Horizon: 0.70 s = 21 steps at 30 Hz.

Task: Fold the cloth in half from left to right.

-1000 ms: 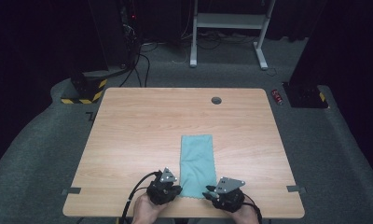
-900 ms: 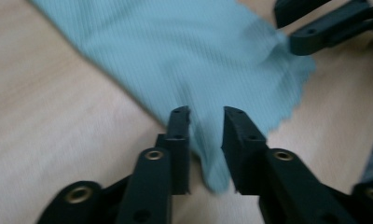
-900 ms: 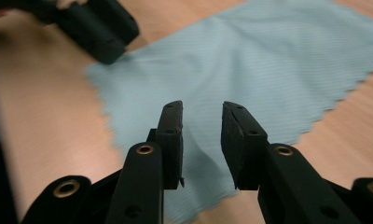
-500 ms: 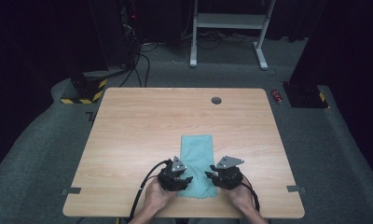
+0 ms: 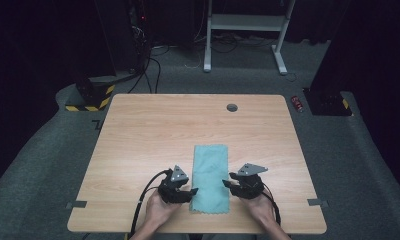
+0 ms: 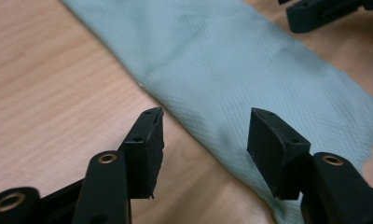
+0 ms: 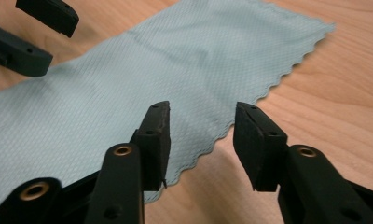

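A teal cloth [image 5: 210, 175] lies flat on the wooden table as a long narrow strip with a zigzag near edge. My left gripper [image 5: 190, 191] sits at its left edge near the front; in the left gripper view the cloth [image 6: 231, 60] lies under the spread jaws of that gripper [image 6: 203, 126]. My right gripper [image 5: 229, 180] sits at the right edge; its view has the cloth's scalloped edge [image 7: 166, 70] under its own gripper [image 7: 201, 123]. Both pairs of jaws have just been opening, and no pad presses the cloth.
The table [image 5: 153, 130] has a round cable hole [image 5: 232, 107] at the back. Grey tape marks [image 5: 76, 204] sit at its front corners. On the floor beyond are a red can [image 5: 298, 103], a white desk frame [image 5: 248, 25] and a striped base [image 5: 90, 97].
Both grippers have moved from the cloth's near end farther onto the table, then apart to the cloth's sides, and their jaws have spread. The cloth lies flat.
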{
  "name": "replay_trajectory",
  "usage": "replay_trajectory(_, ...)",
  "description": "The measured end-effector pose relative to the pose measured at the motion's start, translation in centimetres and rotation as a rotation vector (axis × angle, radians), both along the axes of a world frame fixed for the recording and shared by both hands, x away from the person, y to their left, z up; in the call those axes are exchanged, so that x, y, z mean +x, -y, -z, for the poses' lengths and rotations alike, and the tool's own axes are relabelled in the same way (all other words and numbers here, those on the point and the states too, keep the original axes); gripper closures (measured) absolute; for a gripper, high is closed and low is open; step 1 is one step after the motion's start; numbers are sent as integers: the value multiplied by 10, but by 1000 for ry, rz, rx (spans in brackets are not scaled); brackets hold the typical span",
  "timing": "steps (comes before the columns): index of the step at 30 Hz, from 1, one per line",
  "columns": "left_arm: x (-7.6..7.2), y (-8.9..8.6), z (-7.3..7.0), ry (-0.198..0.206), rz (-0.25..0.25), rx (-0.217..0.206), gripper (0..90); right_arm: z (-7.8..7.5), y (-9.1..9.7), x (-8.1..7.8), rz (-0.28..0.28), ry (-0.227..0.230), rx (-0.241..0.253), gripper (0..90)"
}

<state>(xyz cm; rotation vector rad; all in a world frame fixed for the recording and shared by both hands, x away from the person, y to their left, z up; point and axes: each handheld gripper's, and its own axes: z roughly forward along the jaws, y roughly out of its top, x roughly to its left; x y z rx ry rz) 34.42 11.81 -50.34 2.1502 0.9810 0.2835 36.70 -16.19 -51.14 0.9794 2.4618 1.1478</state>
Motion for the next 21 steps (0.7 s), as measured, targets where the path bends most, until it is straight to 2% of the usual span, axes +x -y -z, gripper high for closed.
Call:
replay_trajectory(3,14,-6,-2,-13,-48,-33,457,-1,4,4,38,6,38,543)
replay_trajectory(5,24,-9,-2,-18,-77,-56,457,-3,6,7,64,19,34,536)
replay_trajectory(7,36,-10,-1,-34,-101,-58,453,-8,8,10,85,27,40,525)
replay_trajectory(9,46,-11,-1,-37,-121,-76,449,-13,9,15,97,17,55,517)
replay_trajectory(11,57,-11,0,-45,-137,-72,447,-16,9,21,111,13,54,507)
replay_trajectory(13,63,-11,0,-23,-155,-82,447,-17,9,25,131,16,56,506)
replay_trajectory(16,74,-9,0,-30,-164,-66,447,-15,6,32,134,1,57,510)
replay_trajectory(18,80,-8,1,-23,-182,-86,443,-15,4,36,134,-6,58,520)
replay_trajectory(21,89,-5,1,-32,-183,-56,431,-15,1,42,139,0,63,545)
